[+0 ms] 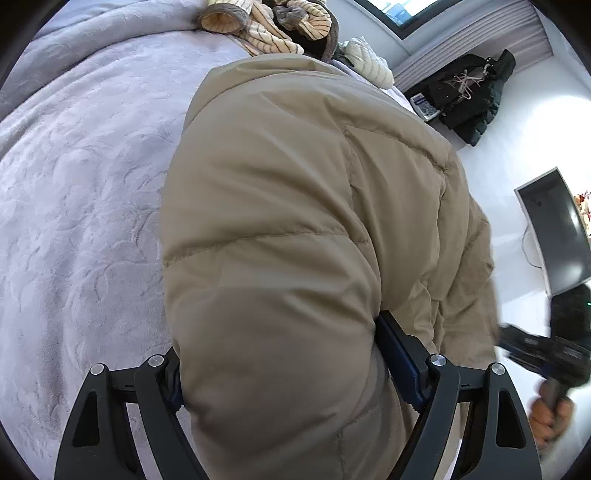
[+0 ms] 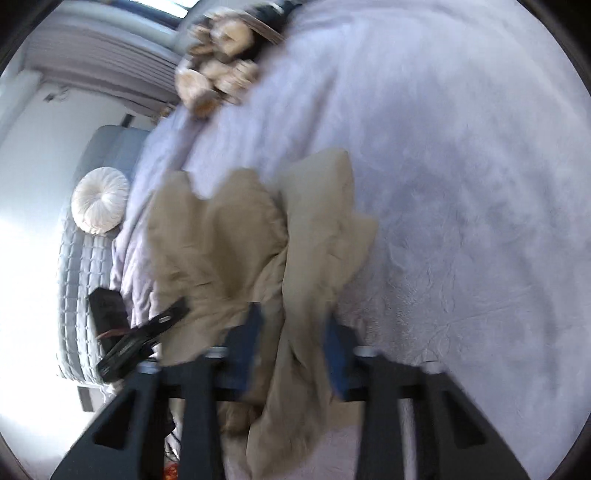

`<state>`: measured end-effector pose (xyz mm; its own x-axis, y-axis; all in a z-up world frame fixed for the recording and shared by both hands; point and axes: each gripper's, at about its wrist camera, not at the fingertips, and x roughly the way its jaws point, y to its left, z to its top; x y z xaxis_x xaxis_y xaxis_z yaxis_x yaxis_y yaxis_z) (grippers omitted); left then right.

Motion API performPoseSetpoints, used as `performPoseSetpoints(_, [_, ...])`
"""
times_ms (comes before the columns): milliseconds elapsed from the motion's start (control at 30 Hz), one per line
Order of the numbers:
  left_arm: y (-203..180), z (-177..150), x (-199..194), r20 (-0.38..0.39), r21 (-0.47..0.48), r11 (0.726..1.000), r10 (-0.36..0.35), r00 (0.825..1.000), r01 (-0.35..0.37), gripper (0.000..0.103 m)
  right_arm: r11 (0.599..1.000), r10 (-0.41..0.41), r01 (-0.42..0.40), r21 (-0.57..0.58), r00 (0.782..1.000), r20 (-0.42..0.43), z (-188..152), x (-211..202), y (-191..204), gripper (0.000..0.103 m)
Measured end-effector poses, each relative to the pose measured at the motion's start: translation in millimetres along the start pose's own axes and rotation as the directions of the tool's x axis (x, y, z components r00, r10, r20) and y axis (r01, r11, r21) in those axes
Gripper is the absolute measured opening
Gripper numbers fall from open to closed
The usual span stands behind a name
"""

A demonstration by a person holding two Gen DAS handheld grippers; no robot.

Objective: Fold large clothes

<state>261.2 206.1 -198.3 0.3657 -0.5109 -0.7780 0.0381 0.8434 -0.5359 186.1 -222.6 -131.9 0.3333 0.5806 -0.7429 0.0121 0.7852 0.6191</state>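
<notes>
1. Left wrist view: the left gripper (image 1: 291,373) grips a thick fold of the tan puffer jacket (image 1: 295,206), jaws wide, on the lilac bedspread (image 1: 81,192); bare bedspread lies to its left.
2. Right wrist view: the right gripper (image 2: 291,354) pinches a jacket edge near the bed's side; open bedspread lies rightward.

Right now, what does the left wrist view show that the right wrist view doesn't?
Only the left wrist view shows the black coat on the floor and a dark screen. Only the right wrist view shows the round white cushion. Both show the tan puffer jacket on the lavender blanket and the striped clothes pile.
</notes>
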Motion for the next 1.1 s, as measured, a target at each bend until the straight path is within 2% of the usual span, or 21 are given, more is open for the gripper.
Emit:
performPoseSetpoints(67, [-3, -5, -1, 0.002, 0.007, 1.000, 0.019, 1.000, -0.019, 0.085, 0.996, 0.072, -0.073, -0.056, 0.997, -0.015, -10, -3, 30, 0.017])
performPoseSetpoints(100, [-5, -5, -1, 0.000, 0.012, 1.000, 0.025, 1.000, -0.025, 0.085, 0.990, 0.113, -0.117, -0.081, 0.992, -0.053, -19, 0, 41, 0.013])
performPoseSetpoints(133, [-8, -6, -3, 0.000, 0.018, 0.999, 0.030, 1.000, -0.030, 0.085, 0.988, 0.102, -0.110, -0.108, 0.992, -0.077, -26, 15, 62, 0.013])
performPoseSetpoints(200, [-16, -10, -1, 0.003, 0.030, 0.998, 0.048, 0.999, -0.048, 0.085, 0.981, 0.066, -0.083, -0.175, 0.992, -0.103, -39, 18, 78, 0.013])
performPoseSetpoints(233, [-20, -9, -1, 0.004, 0.029, 0.998, 0.051, 0.999, -0.051, 0.085, 0.975, 0.043, -0.067, -0.213, 0.992, -0.116, -44, 24, 84, 0.013])
performPoseSetpoints(300, [-23, -10, -2, 0.004, 0.021, 0.998, 0.055, 0.998, -0.055, 0.085, 0.968, -0.067, 0.034, -0.249, 0.990, -0.126, -59, 37, 78, 0.013])
performPoseSetpoints(400, [-28, -11, -10, 0.001, 0.021, 0.997, 0.070, 0.998, -0.070, 0.085, 0.959, -0.214, 0.189, -0.211, 0.971, -0.102, -64, 54, 54, 0.011])
performPoseSetpoints(433, [-35, -5, -15, 0.006, 0.025, 0.997, 0.078, 0.997, -0.078, 0.084, 0.963, -0.223, 0.202, -0.179, 0.969, -0.106, -65, 53, 41, 0.006])
performPoseSetpoints(500, [-41, -9, -31, 0.034, 0.055, 0.992, 0.109, 0.993, -0.111, 0.084, 0.978, -0.190, 0.177, -0.109, 0.974, -0.122, -69, 55, 22, 0.003])
performPoseSetpoints(600, [-64, -19, -62, 0.091, 0.102, 0.981, 0.156, 0.984, -0.165, 0.084, 0.980, -0.192, 0.182, -0.082, 0.972, -0.136, -81, 64, 6, 0.003])
performPoseSetpoints(733, [-89, -45, -82, 0.097, 0.109, 0.976, 0.180, 0.979, -0.190, 0.084, 0.990, -0.140, 0.140, -0.010, 0.978, -0.155, -92, 74, -13, 0.003])
performPoseSetpoints(833, [-102, -69, -79, 0.086, 0.103, 0.967, 0.226, 0.970, -0.235, 0.084, 0.993, -0.091, 0.101, 0.060, 0.984, -0.152, -91, 75, -29, 0.003])
performPoseSetpoints(967, [-100, -90, -54, 0.035, 0.089, 0.950, 0.296, 0.954, -0.298, 0.084, 0.991, -0.039, 0.057, 0.121, 0.988, -0.151, -88, 75, -45, 0.002])
performPoseSetpoints(1067, [-102, -100, -45, 0.051, 0.142, 0.924, 0.351, 0.935, -0.355, 0.084, 0.990, -0.025, 0.046, 0.131, 0.987, -0.160, -86, 71, -54, 0.002])
performPoseSetpoints(1100, [-102, -101, -44, 0.051, 0.149, 0.921, 0.356, 0.933, -0.359, 0.084, 0.990, -0.030, 0.052, 0.127, 0.985, -0.169, -86, 68, -54, 0.002])
